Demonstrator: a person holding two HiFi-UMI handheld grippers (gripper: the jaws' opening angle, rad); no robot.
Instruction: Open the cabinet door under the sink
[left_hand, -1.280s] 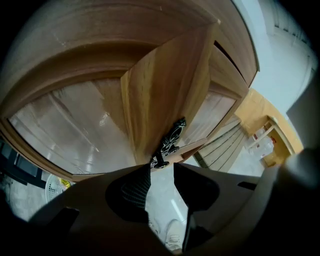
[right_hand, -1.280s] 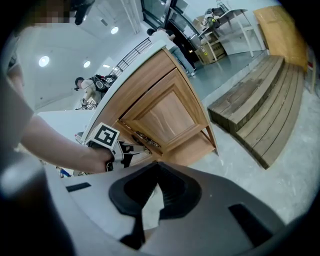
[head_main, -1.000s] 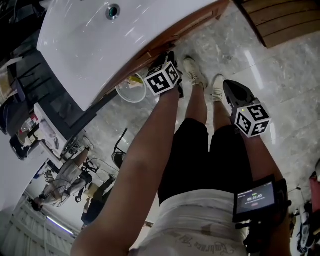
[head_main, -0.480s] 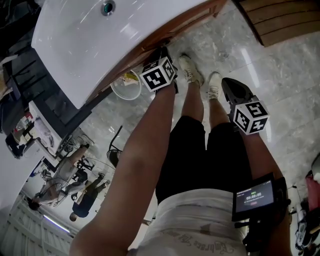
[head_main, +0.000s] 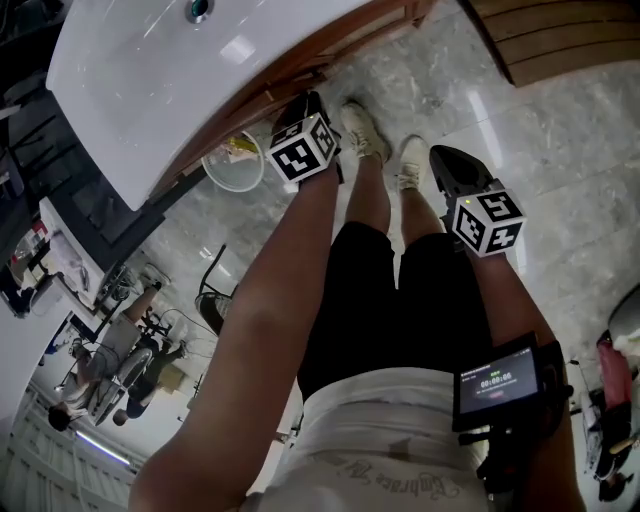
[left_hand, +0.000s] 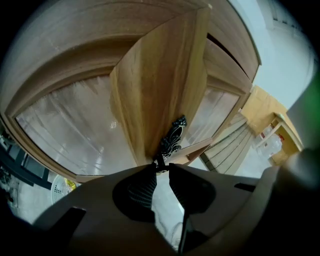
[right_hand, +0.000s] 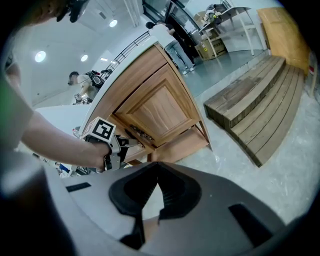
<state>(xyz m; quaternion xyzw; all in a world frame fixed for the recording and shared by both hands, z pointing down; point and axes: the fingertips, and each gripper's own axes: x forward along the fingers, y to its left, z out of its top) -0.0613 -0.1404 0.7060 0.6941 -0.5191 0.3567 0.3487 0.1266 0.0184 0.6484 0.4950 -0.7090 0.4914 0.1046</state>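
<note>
Closest in, the right gripper (right_hand: 157, 167) hangs beside the person's right leg, its jaws pressed together with nothing in them. Ahead of the knees, the left gripper (left_hand: 161, 167) reaches under the sink (head_main: 170, 70). In the head view its jaws and the door are hidden beneath the white rim. Its own view shows the jaws, which have just been closing, drawn narrow and pinching the lower end of the black, ornate handle (left_hand: 172, 136). The handle is slim and lies along the door's edge, slanting from lower left to upper right in that picture. The wooden door (left_hand: 160, 80) rises from the jaws to the top of the frame, its long axis up and down, with one edge turned toward the camera. How far it stands ajar is hard to tell. Beyond it, a white basket (head_main: 232, 165) sits on the floor, partly covered by the sink's edge.
</note>
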